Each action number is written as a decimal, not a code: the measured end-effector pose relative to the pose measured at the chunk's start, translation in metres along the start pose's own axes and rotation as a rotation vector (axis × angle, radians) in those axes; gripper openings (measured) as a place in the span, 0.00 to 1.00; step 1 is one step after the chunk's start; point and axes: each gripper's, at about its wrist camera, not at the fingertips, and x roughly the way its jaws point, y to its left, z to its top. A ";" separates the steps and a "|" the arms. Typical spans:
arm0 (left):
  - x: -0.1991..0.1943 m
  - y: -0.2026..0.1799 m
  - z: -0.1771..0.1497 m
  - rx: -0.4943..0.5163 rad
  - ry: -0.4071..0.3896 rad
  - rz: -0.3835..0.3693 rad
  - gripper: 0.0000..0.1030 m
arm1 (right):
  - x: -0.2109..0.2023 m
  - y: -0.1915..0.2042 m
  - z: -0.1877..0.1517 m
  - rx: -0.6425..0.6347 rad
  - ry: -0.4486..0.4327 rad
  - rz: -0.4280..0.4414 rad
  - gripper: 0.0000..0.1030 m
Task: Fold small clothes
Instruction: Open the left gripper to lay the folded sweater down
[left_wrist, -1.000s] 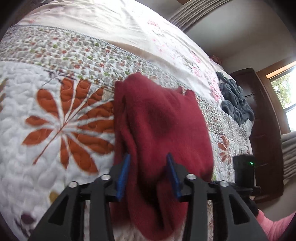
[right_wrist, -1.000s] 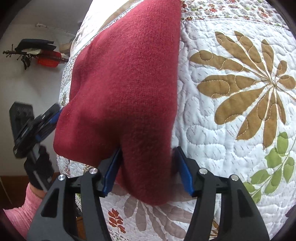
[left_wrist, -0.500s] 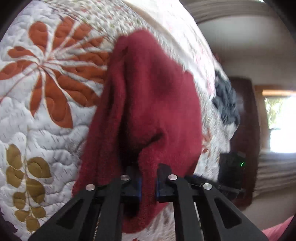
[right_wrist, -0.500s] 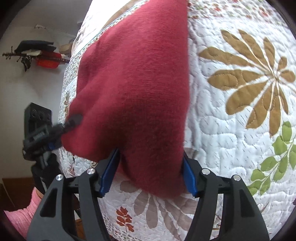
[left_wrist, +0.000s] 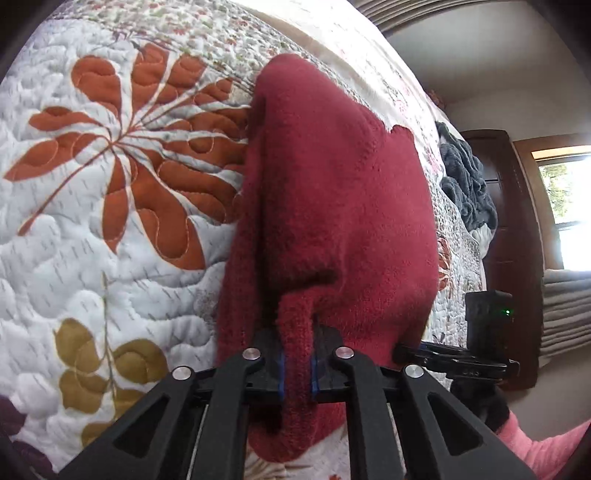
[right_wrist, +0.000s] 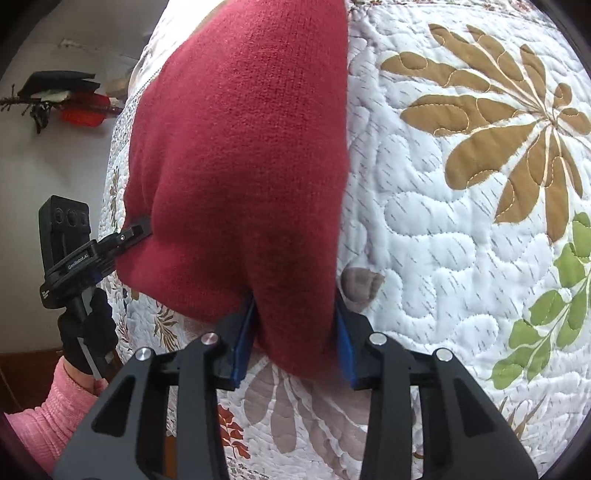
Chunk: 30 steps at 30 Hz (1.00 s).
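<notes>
Garment (left_wrist: 332, 206): a dark red knit piece, lying on the quilt (left_wrist: 92, 258) that covers the bed. We see its near edge raised off the quilt at two places. Our left gripper (left_wrist: 296, 363) is clamped tight on a bunched ridge of that edge; the blue pads press the fabric from both sides. Our right gripper (right_wrist: 295, 345) straddles another part of the edge with its jaws set wide; the fabric fills the gap, and we cannot tell whether the pads bite. In the right view, the left gripper (right_wrist: 142, 230) meets the garment (right_wrist: 243, 155) at its left corner, held by a black-gloved hand (right_wrist: 86, 338) with a pink sleeve (right_wrist: 48, 413). A grey blanket (left_wrist: 465, 188) lies far up the bed.
</notes>
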 end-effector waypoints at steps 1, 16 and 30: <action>-0.001 -0.001 0.000 0.002 -0.002 0.002 0.11 | -0.001 0.001 0.001 -0.005 0.003 -0.004 0.36; -0.036 -0.057 0.023 0.168 -0.064 0.223 0.48 | -0.050 0.005 0.037 0.018 -0.133 0.037 0.62; -0.006 -0.046 0.028 0.190 -0.039 0.298 0.48 | -0.019 0.001 0.036 0.032 -0.104 0.003 0.60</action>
